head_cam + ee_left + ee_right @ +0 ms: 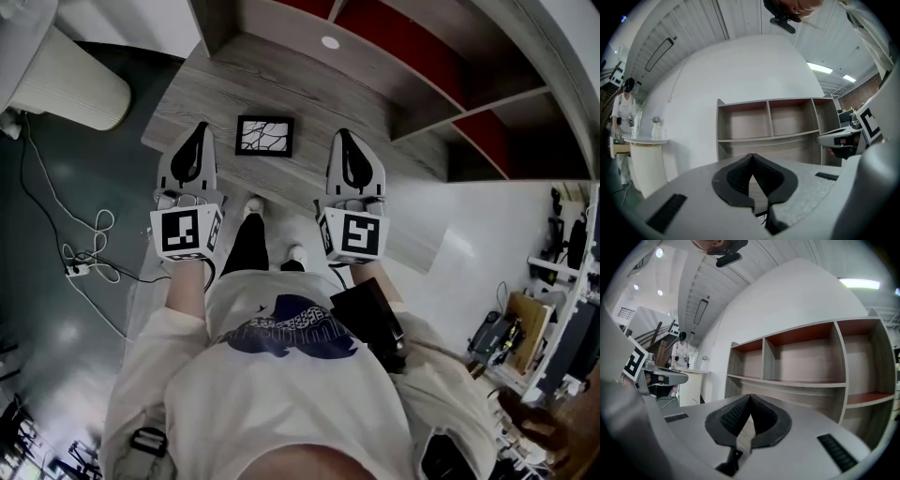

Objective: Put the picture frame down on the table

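A small black picture frame [264,136] with a white branch-like drawing lies flat on the grey wooden table [309,169], between my two grippers and a little beyond them. My left gripper [199,131] hovers to the frame's left, shut and holding nothing. To the frame's right hangs my right gripper [343,138], also shut and empty. In the left gripper view the left gripper [751,155] has its dark pads meeting at the tip with nothing between them. The right gripper view shows the right gripper [749,397] the same way. Neither gripper view shows the frame.
A wooden shelf unit [403,56] with red back panels rises behind the table, seen also as the shelf unit [806,366]. A white rounded counter [66,80] stands at the left, cables [80,253] trail on the floor, and a person [621,117] stands far off.
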Motion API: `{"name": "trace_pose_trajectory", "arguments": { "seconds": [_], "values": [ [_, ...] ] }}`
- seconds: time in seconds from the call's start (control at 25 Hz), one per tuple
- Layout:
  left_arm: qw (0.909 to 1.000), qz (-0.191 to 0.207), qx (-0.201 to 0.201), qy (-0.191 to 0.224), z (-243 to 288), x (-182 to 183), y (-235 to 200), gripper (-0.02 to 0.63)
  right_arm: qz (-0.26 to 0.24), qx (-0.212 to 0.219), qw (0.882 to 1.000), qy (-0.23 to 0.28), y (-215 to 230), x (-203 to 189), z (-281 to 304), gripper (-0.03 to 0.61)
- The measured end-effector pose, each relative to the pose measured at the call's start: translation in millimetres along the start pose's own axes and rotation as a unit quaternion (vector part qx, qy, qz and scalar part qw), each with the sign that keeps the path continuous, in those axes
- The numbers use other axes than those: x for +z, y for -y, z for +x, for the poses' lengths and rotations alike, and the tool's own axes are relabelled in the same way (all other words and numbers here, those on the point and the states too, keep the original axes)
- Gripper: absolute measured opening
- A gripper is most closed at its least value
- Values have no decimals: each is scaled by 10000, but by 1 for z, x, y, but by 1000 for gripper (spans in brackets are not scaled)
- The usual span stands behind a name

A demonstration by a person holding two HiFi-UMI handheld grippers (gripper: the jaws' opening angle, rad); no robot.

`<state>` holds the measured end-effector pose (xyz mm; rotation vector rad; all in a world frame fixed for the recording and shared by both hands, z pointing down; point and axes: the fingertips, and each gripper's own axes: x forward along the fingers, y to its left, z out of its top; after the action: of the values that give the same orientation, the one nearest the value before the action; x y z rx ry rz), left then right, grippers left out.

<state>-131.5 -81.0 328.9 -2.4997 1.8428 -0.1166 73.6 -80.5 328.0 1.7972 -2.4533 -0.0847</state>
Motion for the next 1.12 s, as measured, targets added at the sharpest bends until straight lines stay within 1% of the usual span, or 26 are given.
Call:
{"name": "trace_pose_trajectory", "arguments": {
  "seconds": [0.24,0.36,0.48,0.6,0.76,1.12],
  "values": [
    [10000,28,65,46,1,2,-5,8,-17,-55,9999,85,4,4,0,-2],
    [9999,51,106,65,1,3,-8,8,-111,-119,9999,26,5,2,1,-2],
    [9999,39,125,73,-1,4,-10,8,-217,-104,9997,-40,3,0,1,-3],
    [9998,-61,151,74,0,5,-13,8,-187,-82,9998,58,0,6,2,-3],
    [9998,-38,169,82,1,6,-14,8,-352,-61,9994,8,1,4,3,-3],
    [9997,32,211,77,2,5,-13,8,-406,-72,9991,44,1,5,4,-3]
  ]
}}
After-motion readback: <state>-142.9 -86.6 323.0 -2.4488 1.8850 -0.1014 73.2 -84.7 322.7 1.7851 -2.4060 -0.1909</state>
